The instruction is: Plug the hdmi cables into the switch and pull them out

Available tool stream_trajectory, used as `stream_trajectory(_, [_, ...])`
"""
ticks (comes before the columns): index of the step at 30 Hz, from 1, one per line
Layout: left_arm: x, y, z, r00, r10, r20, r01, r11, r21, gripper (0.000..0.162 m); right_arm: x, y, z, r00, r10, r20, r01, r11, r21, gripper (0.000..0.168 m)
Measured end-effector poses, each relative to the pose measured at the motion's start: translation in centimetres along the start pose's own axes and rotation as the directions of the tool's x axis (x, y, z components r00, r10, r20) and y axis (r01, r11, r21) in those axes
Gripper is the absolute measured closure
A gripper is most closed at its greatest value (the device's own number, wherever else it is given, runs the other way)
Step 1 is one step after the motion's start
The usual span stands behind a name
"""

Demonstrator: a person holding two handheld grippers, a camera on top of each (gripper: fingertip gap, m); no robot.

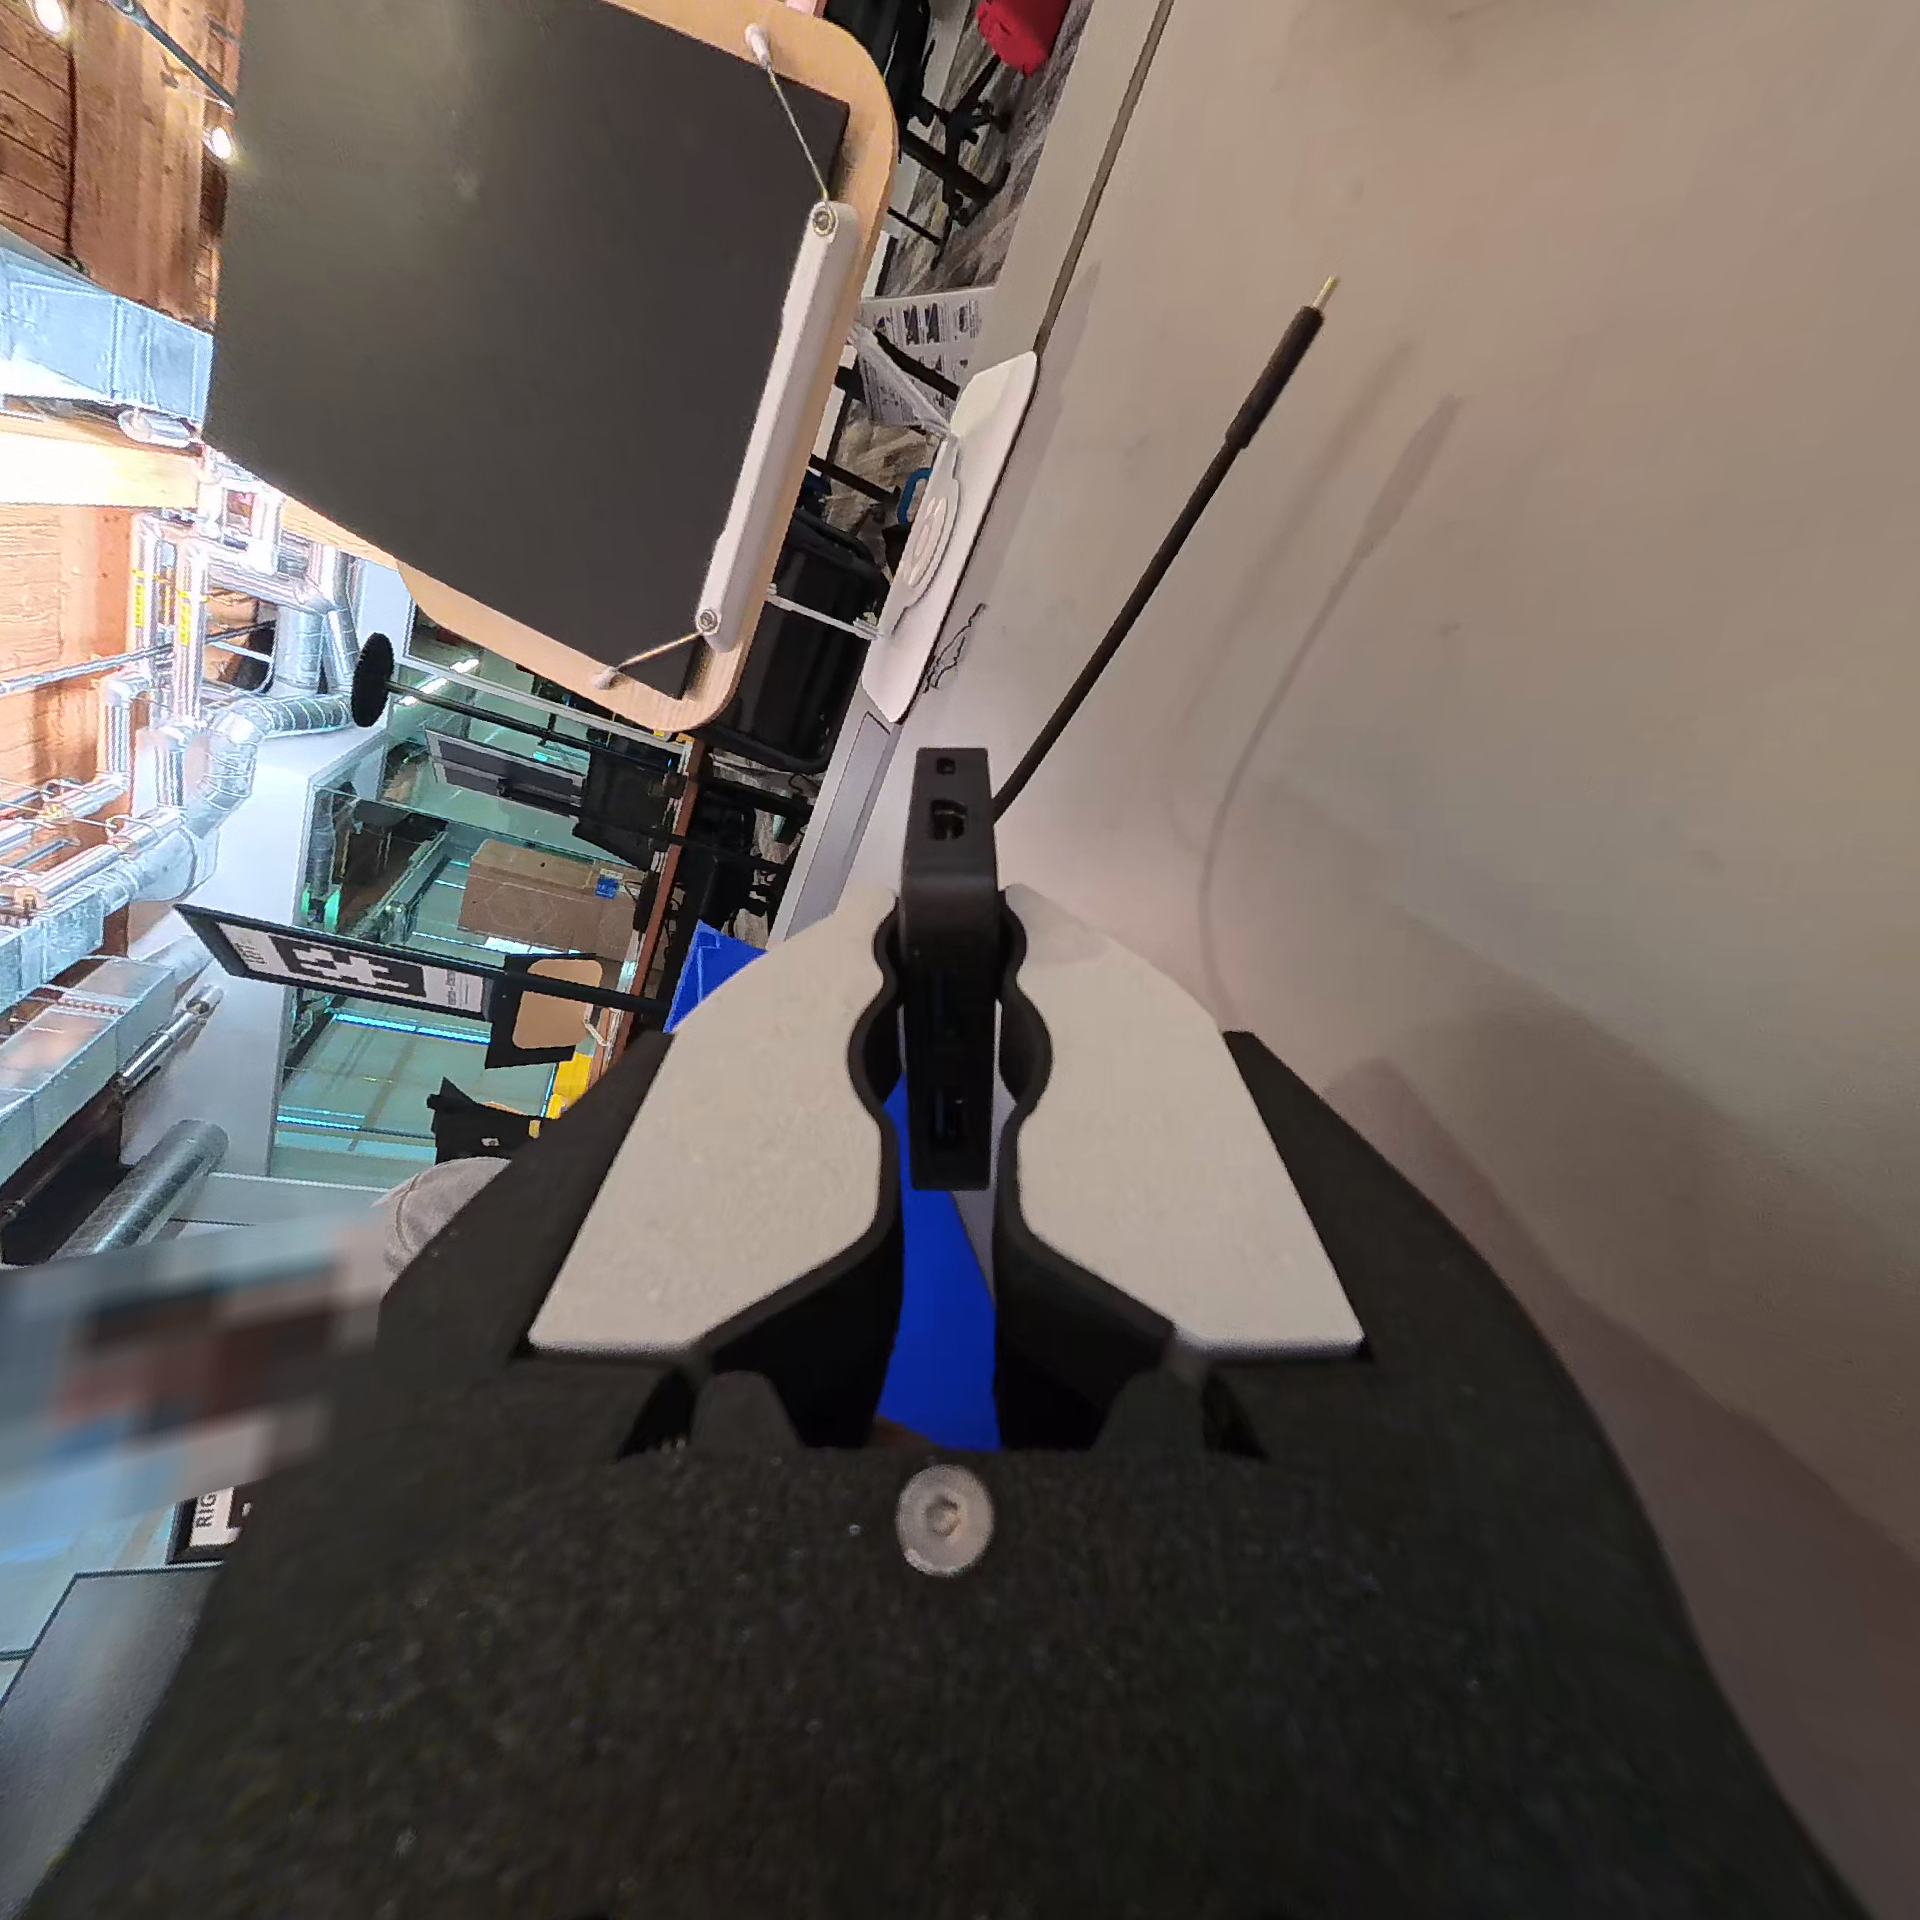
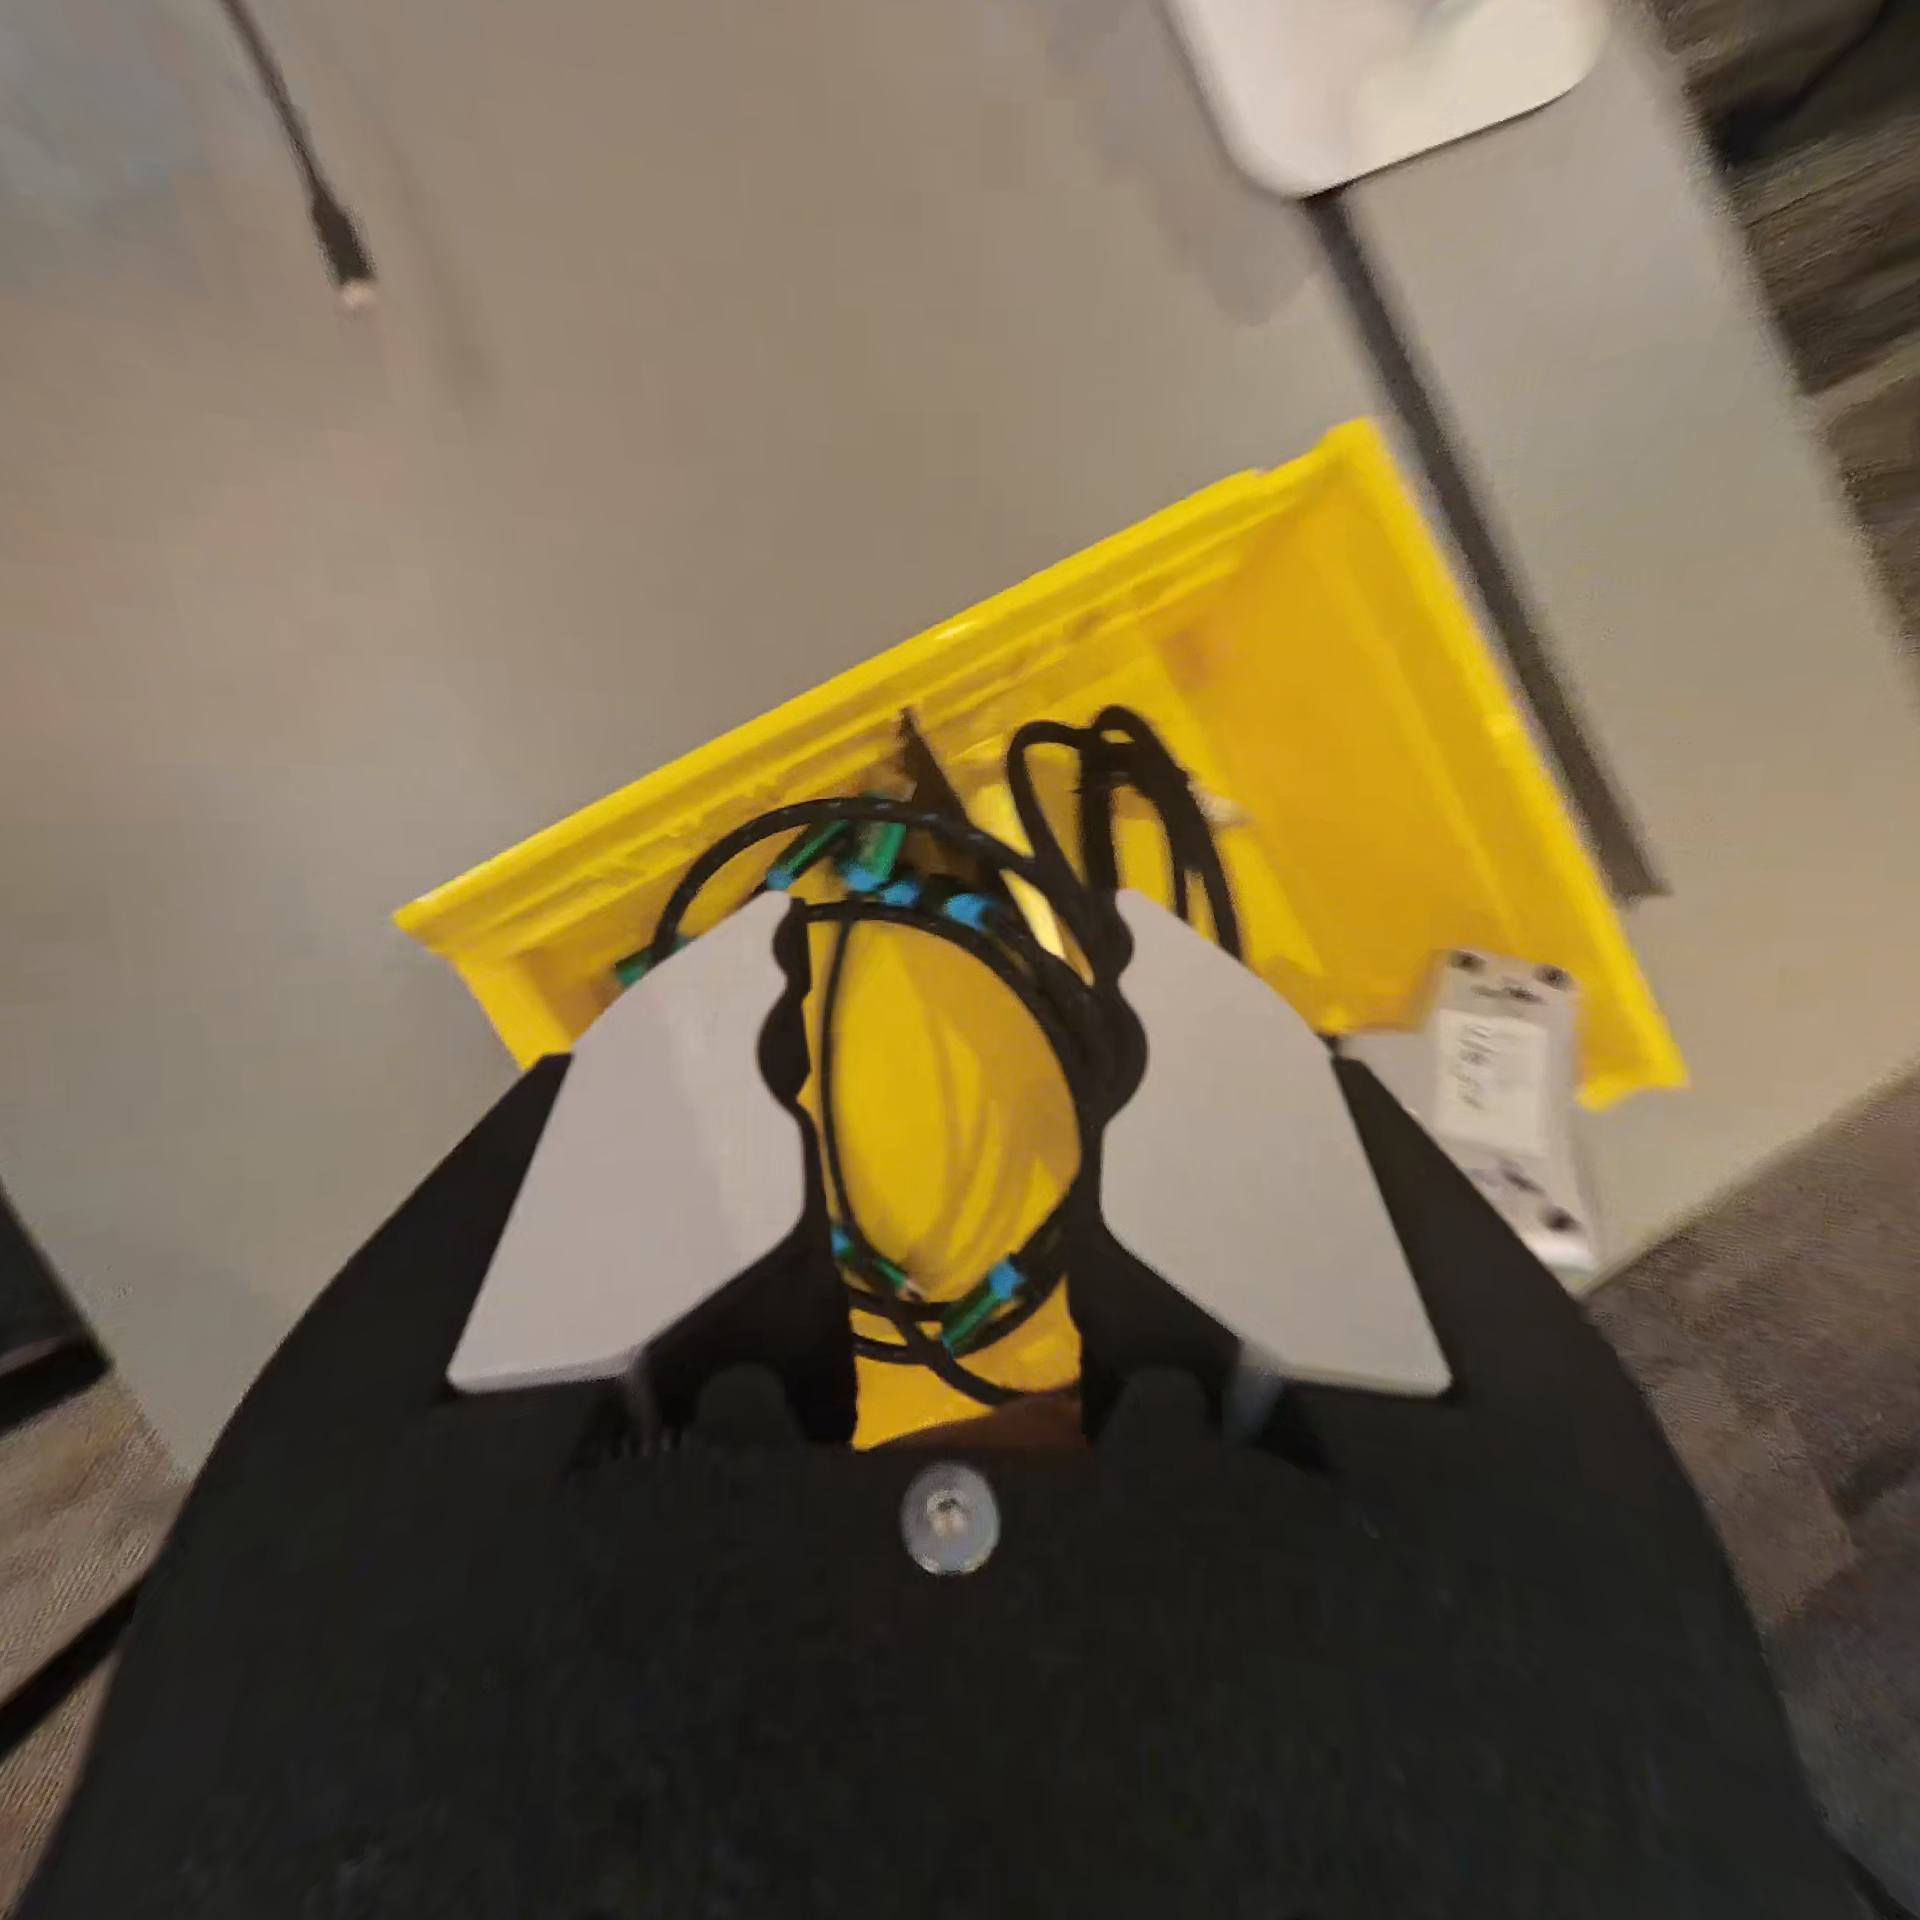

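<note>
My left gripper (image 1: 948, 940): jaws clamped on the black switch (image 1: 948, 883), held edge-on beside the counter (image 1: 1507, 623). Right gripper (image 2: 948, 935): jaws wide over coiled black cables (image 2: 1049, 997), apparently HDMI, in yellow bin (image 2: 1351, 748).

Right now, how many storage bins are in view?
2. A yellow bin holding coiled black cables lies under the open right gripper; a blue bin shows partly behind the left gripper. Others may be hidden.

Left gripper (image 1: 948, 997): coarse matte black body, two pale grey wedge-shaped fingers (image 1: 748, 1122) with scalloped black inner edges, silver hex screw (image 1: 943, 1519) at centre. Right gripper (image 2: 951, 1049): same build.
</note>
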State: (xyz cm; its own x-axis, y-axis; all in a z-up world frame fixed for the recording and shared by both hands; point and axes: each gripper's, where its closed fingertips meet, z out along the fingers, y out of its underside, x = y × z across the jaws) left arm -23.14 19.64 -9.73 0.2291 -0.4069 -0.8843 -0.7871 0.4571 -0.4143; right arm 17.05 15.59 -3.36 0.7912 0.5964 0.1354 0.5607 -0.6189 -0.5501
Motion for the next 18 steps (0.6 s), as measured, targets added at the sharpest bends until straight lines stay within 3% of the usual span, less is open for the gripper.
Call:
stream_trajectory(3, [-0.1,-0.3,0.1,1.0,0.008,0.002,-0.008,1.0,0.006,0.148,2.4,1.3,-3.3,0.981,0.064,-0.183,-0.055,0.997,0.055,0.125])
stream_trajectory(9, [0.5,-0.9,0.3,1.0,0.022,-0.011,-0.022,0.999,0.023,0.148,0.5,7.1,-2.8,0.904,0.036,-0.426,-0.078,0.994,-0.083,0.125])
stream_trajectory(11, [0.5,-1.1,0.2,1.0,0.007,-0.013,-0.006,0.999,0.033,0.149,-3.5,5.2,-2.1,0.891,0.101,-0.443,-0.08,0.995,0.065,0.126])
stream_trajectory(13, [0.2,-1.2,0.1,1.0,-0.022,-0.015,0.023,0.999,0.045,0.149,-10.1,1.9,-0.2,0.92,0.197,-0.34,-0.097,0.952,0.289,0.126])
stream_trajectory(16, [-0.3,-1.4,-0.2,0.997,-0.075,-0.017,0.076,0.995,0.063,0.149,-20.7,-2.6,2.7,0.95,0.306,-0.07,-0.206,0.776,0.597,0.127])
stream_trajectory(17, [-0.5,-1.4,-0.3,0.995,-0.1,-0.024,0.102,0.992,0.071,0.149,-24.2,-3.8,3.7,0.961,0.276,0.036,-0.234,0.731,0.641,0.128])
stream_trajectory(18, [-0.7,-1.6,-0.4,0.99,-0.134,-0.036,0.137,0.987,0.084,0.149,-27.7,-4.3,4.9,0.978,0.181,0.107,-0.207,0.753,0.625,0.124])
